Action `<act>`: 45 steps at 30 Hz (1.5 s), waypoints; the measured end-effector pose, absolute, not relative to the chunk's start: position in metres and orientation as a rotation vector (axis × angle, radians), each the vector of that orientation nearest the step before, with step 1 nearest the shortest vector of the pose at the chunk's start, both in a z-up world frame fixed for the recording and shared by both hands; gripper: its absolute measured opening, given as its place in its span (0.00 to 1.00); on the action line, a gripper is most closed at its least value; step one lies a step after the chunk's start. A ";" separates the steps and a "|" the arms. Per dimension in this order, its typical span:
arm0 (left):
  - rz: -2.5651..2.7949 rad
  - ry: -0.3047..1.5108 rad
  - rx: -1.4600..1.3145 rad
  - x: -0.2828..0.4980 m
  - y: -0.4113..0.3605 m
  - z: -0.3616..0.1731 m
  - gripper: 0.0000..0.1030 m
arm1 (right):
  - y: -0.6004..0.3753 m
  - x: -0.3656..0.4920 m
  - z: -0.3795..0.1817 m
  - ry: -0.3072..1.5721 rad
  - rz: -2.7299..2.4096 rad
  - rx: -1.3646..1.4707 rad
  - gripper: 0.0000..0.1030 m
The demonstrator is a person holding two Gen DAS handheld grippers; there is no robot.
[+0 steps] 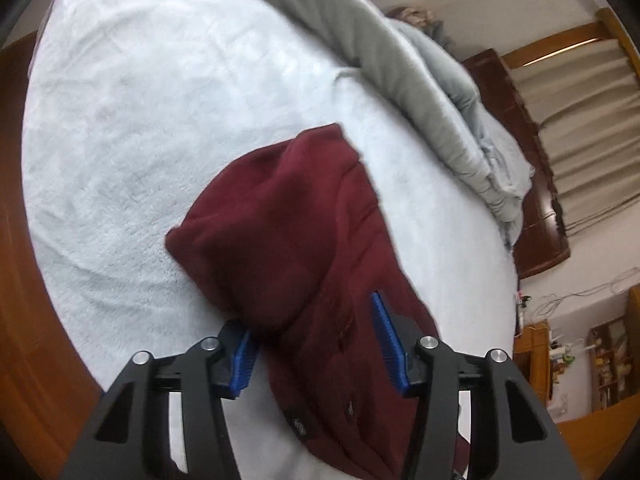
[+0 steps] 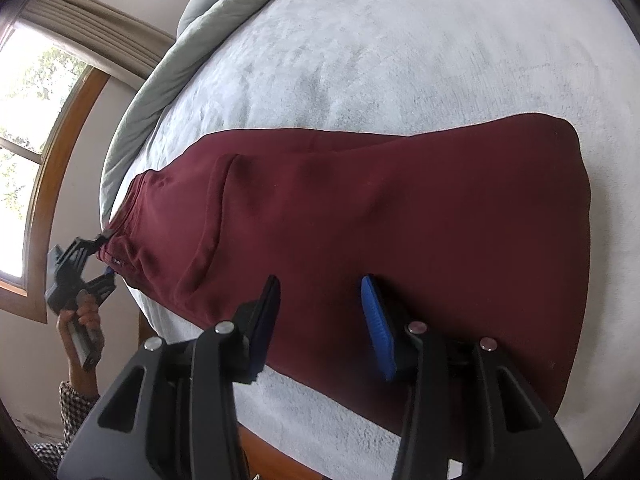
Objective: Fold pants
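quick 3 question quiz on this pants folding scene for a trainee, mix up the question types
1. True or false: the maroon pants lie on a white fuzzy blanket.
2. Which end of the pants is the left gripper at? A) the waistband B) the leg end C) the middle of the far edge
3. Fill in: in the right wrist view, the right gripper straddles the ____ edge of the pants, the fabric lying between its jaws.

Key:
1. True
2. A: in the right wrist view the left gripper sits at the gathered waistband; the jaws look apart around the fabric.
3. Near
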State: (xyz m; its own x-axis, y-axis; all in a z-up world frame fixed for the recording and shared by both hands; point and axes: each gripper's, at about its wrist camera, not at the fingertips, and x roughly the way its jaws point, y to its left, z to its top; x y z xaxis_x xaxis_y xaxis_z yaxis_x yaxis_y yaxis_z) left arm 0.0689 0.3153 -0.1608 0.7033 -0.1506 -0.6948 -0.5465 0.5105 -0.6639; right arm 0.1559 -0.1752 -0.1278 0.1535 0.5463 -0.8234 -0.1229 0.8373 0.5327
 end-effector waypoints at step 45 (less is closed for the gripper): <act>-0.120 0.721 -0.426 0.124 0.116 -0.065 0.29 | -0.225 0.139 -0.093 1.195 0.464 0.423 0.54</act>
State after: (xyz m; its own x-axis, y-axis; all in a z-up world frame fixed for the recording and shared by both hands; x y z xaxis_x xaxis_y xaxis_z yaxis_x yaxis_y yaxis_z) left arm 0.1243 0.1156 -0.0647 0.7482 -0.2509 -0.6142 -0.0385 0.9078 -0.4177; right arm 0.1387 -0.2247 -0.0933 0.2954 0.5522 -0.7796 -0.1188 0.8309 0.5435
